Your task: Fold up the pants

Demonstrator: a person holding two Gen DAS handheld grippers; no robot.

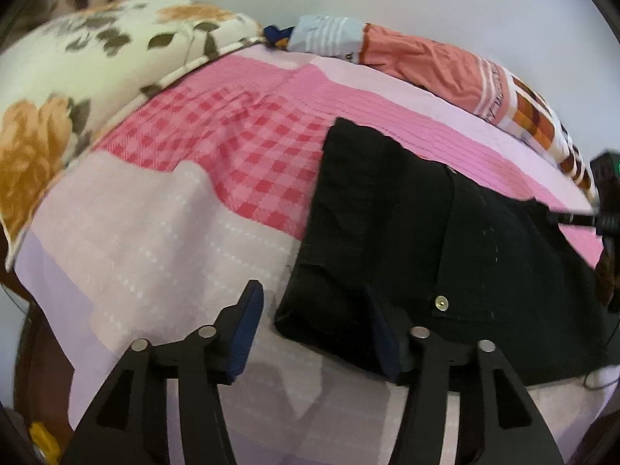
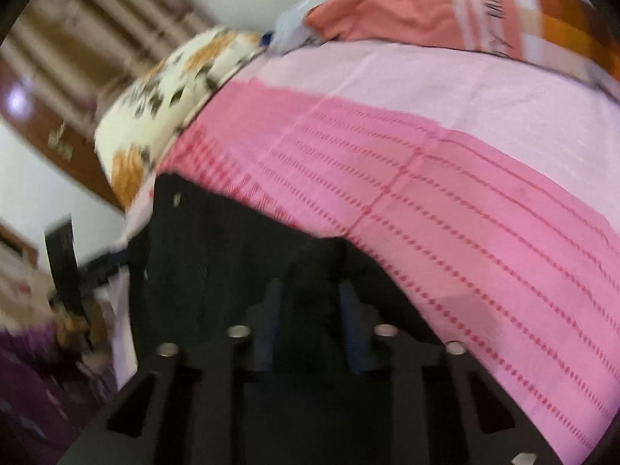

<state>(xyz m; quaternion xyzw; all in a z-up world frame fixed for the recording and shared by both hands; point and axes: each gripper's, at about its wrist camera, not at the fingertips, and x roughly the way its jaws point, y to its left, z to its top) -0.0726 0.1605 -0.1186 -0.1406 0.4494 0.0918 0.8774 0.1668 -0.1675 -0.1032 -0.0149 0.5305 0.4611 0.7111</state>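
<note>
Black pants (image 1: 407,232), orange cloth (image 1: 430,66), lettering unreadable

Even, soft indoor light, no glare. Strong fisheye bending w/ dark corners. Right wrist view motion-blurred; left view sharper, slight edge blur.

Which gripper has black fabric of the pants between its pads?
The right gripper: a bunch of the black pants sits between its pads. The left gripper is open over the bedsheet.
</note>
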